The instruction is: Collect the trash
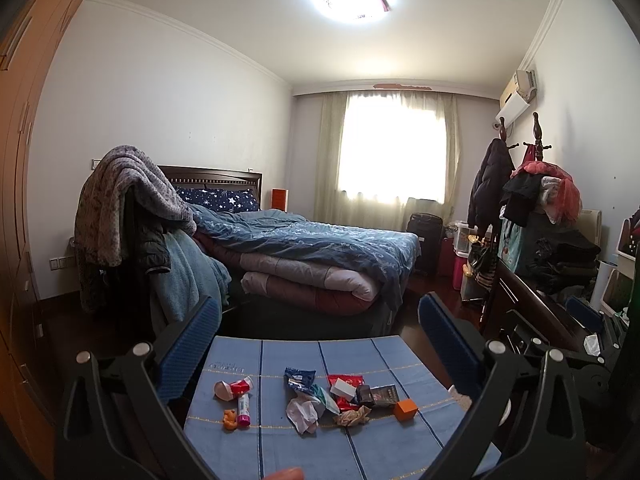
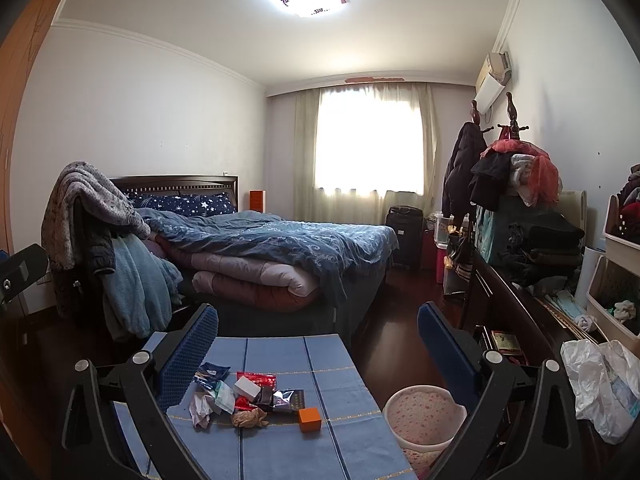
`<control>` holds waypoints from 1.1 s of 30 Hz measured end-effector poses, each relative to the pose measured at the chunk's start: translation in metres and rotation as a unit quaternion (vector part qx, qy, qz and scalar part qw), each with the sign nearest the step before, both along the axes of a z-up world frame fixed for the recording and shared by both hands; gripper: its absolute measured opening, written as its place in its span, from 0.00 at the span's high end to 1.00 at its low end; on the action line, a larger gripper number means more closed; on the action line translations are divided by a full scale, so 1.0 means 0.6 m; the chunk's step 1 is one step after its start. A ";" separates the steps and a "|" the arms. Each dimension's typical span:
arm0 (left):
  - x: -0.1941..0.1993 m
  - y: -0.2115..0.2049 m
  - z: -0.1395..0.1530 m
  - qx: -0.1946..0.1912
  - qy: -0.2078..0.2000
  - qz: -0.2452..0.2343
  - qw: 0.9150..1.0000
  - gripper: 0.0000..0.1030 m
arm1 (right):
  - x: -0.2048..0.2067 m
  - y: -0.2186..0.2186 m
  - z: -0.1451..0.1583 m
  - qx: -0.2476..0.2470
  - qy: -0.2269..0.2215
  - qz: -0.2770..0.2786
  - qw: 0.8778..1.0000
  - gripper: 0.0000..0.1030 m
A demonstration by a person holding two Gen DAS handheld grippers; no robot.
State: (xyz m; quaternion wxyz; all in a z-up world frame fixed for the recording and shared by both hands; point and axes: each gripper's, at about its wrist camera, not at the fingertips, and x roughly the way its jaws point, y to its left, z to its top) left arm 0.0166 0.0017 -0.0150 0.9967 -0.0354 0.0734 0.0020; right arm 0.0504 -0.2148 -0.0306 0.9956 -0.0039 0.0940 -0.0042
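Note:
A table under a blue striped cloth (image 1: 360,452) carries a litter pile: blue wrapper (image 1: 298,378), crumpled white tissue (image 1: 304,412), red wrapper (image 1: 346,380), dark foil packet (image 1: 382,396), tan paper wad (image 1: 353,416) and orange box (image 1: 405,410). To the left lie a red-white tube (image 1: 236,388), a pink glue stick (image 1: 243,410) and an orange toy (image 1: 230,419). My left gripper (image 1: 318,304) is open, raised behind the pile. My right gripper (image 2: 318,312) is open too, holding nothing, with the pile (image 2: 240,396) low between its fingers.
A round bin with a pink dotted liner (image 2: 424,416) stands on the floor right of the table. A white plastic bag (image 2: 600,384) lies on the dark dresser (image 2: 512,304) at right. An unmade bed (image 2: 280,248) is beyond the table, with a draped chair (image 2: 100,240) to its left.

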 end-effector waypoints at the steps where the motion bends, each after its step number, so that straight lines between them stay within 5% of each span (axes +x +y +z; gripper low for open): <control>1: 0.000 0.000 0.000 0.000 0.000 0.000 1.000 0.03 | 0.001 0.000 0.000 0.000 0.001 0.000 1.000 0.03; 12: 0.038 0.015 -0.038 -0.004 0.025 0.010 1.000 0.03 | 0.036 0.006 -0.038 0.006 0.023 0.018 1.000 0.03; 16: 0.079 0.035 -0.089 -0.007 0.073 0.031 0.997 0.03 | 0.083 0.019 -0.082 0.007 0.084 0.056 0.995 0.03; 23: 0.182 0.098 -0.243 -0.048 0.204 0.048 0.976 0.03 | 0.172 0.049 -0.214 0.003 0.198 0.087 0.976 0.03; 33: 0.341 0.161 -0.421 -0.052 0.317 0.100 0.941 0.04 | 0.234 0.090 -0.304 -0.004 0.267 0.123 0.956 0.03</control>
